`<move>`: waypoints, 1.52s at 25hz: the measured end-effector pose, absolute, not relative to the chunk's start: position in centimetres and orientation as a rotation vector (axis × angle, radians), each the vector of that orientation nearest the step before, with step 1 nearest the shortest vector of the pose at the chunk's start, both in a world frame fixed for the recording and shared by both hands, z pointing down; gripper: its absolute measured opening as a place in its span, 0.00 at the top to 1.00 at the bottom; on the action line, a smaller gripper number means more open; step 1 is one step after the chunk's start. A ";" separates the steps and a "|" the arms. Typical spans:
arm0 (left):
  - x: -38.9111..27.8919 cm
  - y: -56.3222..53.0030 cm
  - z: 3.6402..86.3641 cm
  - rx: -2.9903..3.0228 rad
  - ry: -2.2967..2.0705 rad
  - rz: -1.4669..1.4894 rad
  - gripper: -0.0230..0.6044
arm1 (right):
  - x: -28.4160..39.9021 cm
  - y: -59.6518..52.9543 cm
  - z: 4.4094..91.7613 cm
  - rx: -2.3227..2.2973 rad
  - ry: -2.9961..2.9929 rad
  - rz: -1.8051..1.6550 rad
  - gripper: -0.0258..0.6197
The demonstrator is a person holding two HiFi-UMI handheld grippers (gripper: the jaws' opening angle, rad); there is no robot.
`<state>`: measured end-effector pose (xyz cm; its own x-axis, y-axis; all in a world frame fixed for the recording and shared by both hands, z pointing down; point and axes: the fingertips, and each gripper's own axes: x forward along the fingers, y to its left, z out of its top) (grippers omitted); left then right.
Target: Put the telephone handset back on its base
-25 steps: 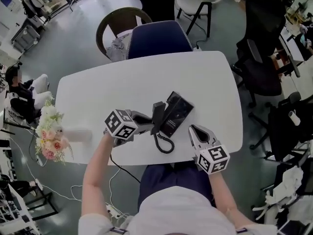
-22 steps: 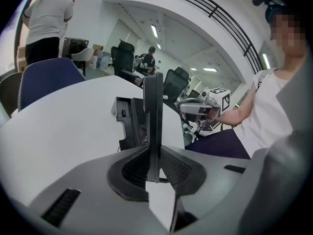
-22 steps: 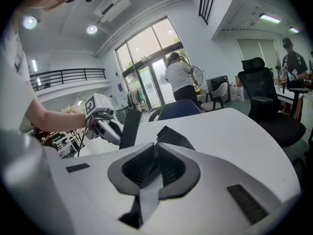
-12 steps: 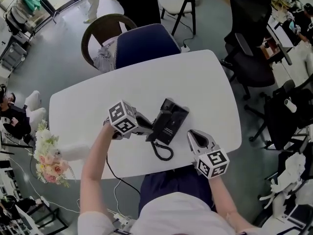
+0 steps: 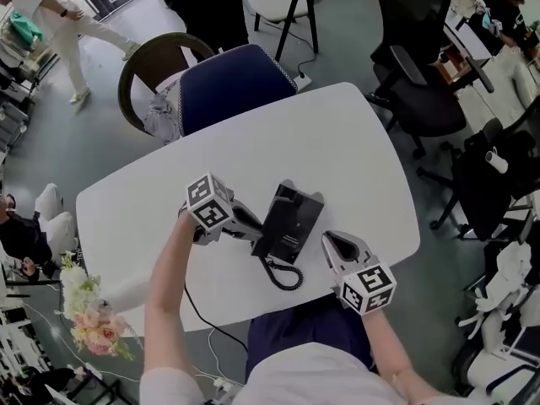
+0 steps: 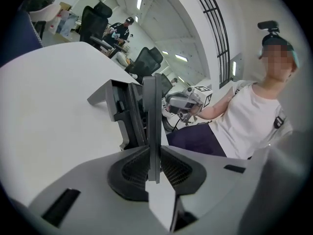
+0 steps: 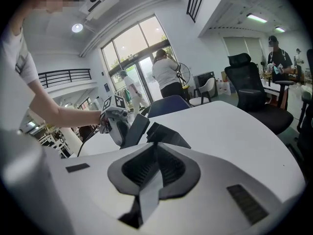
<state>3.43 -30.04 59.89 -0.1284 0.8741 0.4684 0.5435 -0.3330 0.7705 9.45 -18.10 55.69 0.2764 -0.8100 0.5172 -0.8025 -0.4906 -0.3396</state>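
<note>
A black telephone base (image 5: 299,219) lies on the white table (image 5: 354,159), near its front edge. The black handset (image 5: 268,224) rests along the base's left side, and its coiled cord (image 5: 283,272) curls toward me. My left gripper (image 5: 253,230) is shut on the handset. In the left gripper view the handset (image 6: 151,126) shows edge-on as a thin slab between the pads, with the base (image 6: 120,111) just left of it. My right gripper (image 5: 336,245) hovers to the right of the base, shut with nothing in it. In the right gripper view its jaws (image 7: 155,156) point at the base (image 7: 164,135).
A blue chair (image 5: 224,87) is tucked in at the table's far side. A bunch of flowers (image 5: 89,315) sits past the left end. Black office chairs (image 5: 422,74) stand to the right. A thin cable (image 5: 198,304) hangs off the front edge. A person (image 5: 51,15) walks at the top left.
The handset has gone from standing upright left of the base to lying against the base's left side. The left gripper tilted down with it. The right gripper has barely moved.
</note>
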 end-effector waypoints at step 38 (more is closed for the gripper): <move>5.5 -29.9 62.6 1.520 1.642 1.373 0.84 | 10.0 -17.3 58.0 -2.549 1.409 -1.109 0.89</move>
<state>5.51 -29.92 62.63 -0.2427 0.9354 0.2573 0.4189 -0.1381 0.8974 10.05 -17.33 57.98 0.3378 -0.7484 0.5708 -0.7306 -0.5909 -0.3423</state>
